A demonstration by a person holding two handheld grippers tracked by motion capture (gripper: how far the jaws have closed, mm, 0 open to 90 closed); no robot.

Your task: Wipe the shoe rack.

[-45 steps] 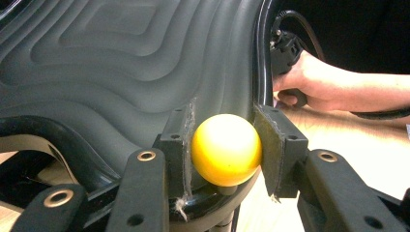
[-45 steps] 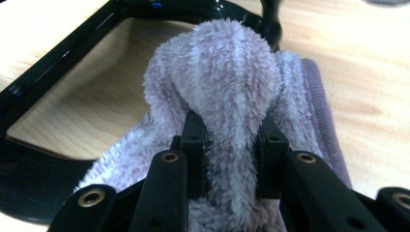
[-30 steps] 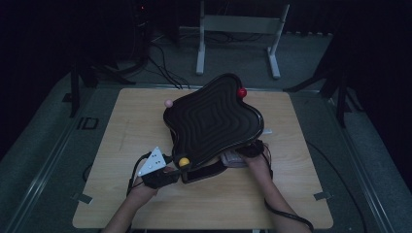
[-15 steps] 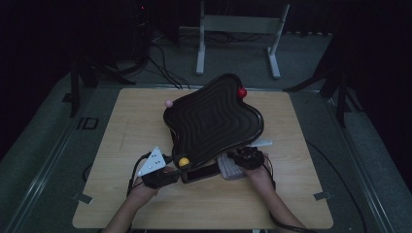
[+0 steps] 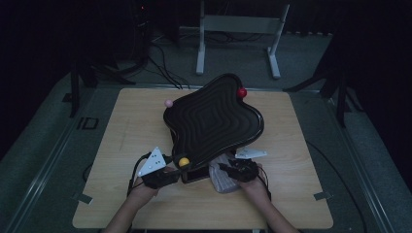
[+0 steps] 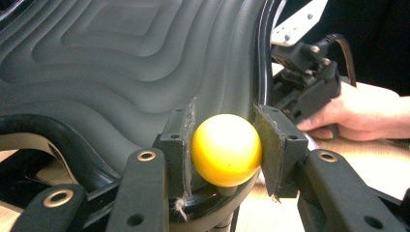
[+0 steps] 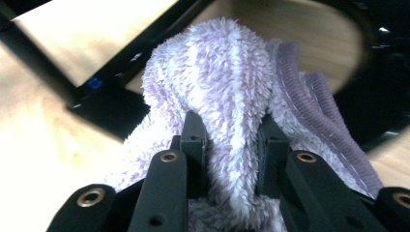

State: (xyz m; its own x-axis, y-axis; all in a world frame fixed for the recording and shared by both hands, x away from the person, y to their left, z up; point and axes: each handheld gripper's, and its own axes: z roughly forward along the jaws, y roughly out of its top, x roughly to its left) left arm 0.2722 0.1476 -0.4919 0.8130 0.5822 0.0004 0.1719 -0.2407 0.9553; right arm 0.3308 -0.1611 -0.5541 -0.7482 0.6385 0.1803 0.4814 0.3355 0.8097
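Note:
A black wavy board (image 5: 214,121) with ridged rings stands tilted on the wooden table (image 5: 131,131). Small balls sit on its rim: red (image 5: 241,92) at the far corner, pink (image 5: 169,103) at the left, yellow (image 5: 183,162) at the near corner. My left gripper (image 5: 176,169) is shut on the yellow ball (image 6: 226,153), with a pad pressed on each side of it. My right gripper (image 5: 227,171) is shut on a fluffy lilac and white cloth (image 5: 221,178), just under the board's near edge. In the right gripper view the cloth (image 7: 232,96) bulges up between the jaws.
A flat black base (image 5: 197,174) lies under the board's near corner, next to the cloth. A white metal frame (image 5: 238,29) and cables stand on the dark floor beyond the table. My right hand and its gripper (image 6: 304,82) show beyond the board's rim.
My right hand has moved left and toward the near edge with the cloth, out from under the board's rim. The left gripper and the board have stayed put.

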